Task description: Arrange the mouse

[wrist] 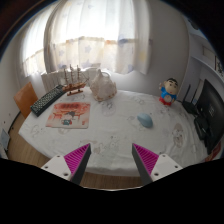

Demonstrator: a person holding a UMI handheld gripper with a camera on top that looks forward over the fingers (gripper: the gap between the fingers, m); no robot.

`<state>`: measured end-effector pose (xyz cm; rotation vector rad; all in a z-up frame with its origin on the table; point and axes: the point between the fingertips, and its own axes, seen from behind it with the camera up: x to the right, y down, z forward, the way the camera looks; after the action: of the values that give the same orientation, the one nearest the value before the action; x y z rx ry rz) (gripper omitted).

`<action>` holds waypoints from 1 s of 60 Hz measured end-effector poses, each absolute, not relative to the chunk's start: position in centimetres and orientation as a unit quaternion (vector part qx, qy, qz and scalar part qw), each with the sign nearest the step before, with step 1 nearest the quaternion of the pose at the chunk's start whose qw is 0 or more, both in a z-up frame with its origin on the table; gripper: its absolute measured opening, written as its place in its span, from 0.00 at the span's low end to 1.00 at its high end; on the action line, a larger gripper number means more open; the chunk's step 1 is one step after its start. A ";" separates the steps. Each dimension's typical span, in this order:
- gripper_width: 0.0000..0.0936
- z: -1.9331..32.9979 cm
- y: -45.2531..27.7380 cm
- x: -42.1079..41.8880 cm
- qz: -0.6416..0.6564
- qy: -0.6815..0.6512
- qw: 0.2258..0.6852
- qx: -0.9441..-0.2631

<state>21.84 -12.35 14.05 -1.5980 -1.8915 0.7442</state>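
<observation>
Two fingers [112,160] spread apart, grasping nothing, held level above the near edge of the surface [110,135].
Between and well beyond my pink pads [78,157] the pale mouse [146,121] lies on the white cloth, right of a book [69,115]; farther back stand a keyboard [47,100], a model ship [75,80] and a toy figure [169,92].

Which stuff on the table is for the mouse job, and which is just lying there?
For the job:
- mouse, out beyond the tongs
- tongs, open, holding nothing

Just lying about:
- keyboard
- model ship
- book
- figurine
- monitor at the table's edge
</observation>
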 end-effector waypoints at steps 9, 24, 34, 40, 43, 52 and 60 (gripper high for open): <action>0.91 12.3 -2.9 19.5 0.253 -0.665 0.306 -0.633; 0.92 7.7 3.8 14.3 0.272 -0.634 0.329 -0.644; 0.92 3.9 5.0 9.3 0.285 -0.634 0.328 -0.640; 0.91 2.5 5.0 5.4 0.295 -0.641 0.333 -0.625; 0.91 1.7 5.3 3.6 0.295 -0.641 0.334 -0.625; 0.91 0.2 5.8 -1.6 0.305 -0.634 0.320 -0.634; 0.92 -1.0 6.3 -4.8 0.303 -0.635 0.308 -0.640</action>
<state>-4.75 6.31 -1.01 -1.6919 -1.6786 0.8016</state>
